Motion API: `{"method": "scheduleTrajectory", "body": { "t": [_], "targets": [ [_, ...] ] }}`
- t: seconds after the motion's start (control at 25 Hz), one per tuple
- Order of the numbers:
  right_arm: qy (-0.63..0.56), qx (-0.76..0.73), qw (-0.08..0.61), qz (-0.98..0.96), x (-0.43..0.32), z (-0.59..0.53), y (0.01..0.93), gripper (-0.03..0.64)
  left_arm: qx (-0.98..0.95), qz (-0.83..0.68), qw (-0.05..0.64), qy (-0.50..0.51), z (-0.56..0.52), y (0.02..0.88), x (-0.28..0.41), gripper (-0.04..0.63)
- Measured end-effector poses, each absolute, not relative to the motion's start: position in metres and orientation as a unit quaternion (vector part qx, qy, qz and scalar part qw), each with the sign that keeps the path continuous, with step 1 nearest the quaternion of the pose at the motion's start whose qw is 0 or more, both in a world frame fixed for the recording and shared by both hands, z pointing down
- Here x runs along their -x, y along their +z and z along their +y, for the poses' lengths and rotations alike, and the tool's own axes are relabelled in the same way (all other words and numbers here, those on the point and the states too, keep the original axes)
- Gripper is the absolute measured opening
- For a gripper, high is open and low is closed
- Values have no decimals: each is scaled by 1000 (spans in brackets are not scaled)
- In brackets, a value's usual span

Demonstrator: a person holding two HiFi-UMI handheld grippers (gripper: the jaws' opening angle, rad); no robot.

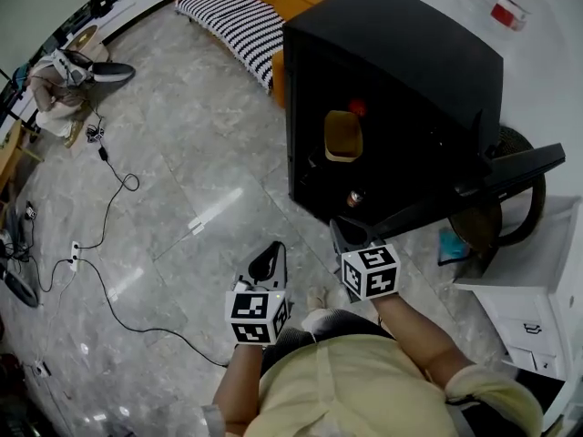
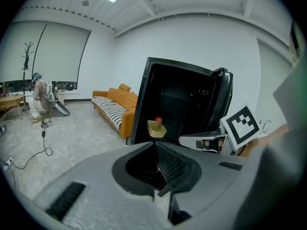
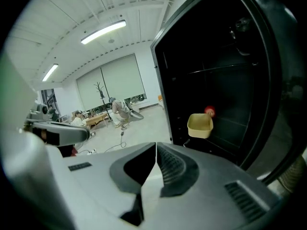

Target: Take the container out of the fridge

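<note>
A black fridge stands with its door swung open to the right. On a shelf inside sits a pale yellow container, with a small red thing behind it. Both grippers hover in front of the fridge, short of the opening. My left gripper is shut and empty, and so is my right gripper. In the left gripper view the container shows beyond the shut left gripper. In the right gripper view the container lies ahead and to the right of the shut right gripper.
A small bottle stands low in the fridge. An orange sofa with a striped cover is behind the fridge on the left. Cables trail over the marble floor. A person sits far left. A white drawer unit stands on the right.
</note>
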State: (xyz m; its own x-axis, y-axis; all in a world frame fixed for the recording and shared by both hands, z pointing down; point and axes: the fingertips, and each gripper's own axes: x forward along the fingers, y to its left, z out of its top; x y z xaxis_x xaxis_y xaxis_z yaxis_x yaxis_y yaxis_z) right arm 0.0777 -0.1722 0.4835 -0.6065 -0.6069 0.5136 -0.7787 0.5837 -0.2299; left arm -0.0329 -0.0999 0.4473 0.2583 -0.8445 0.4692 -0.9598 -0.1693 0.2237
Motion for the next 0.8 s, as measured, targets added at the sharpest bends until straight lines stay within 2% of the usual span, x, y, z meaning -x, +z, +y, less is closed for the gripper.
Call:
{"method": "scheduleTrajectory", "body": {
  "t": [0.8],
  "targets": [
    [188, -451, 215, -846, -62, -254, 506, 31, -782, -556, 246, 135, -184, 463, 51, 31]
  ]
}}
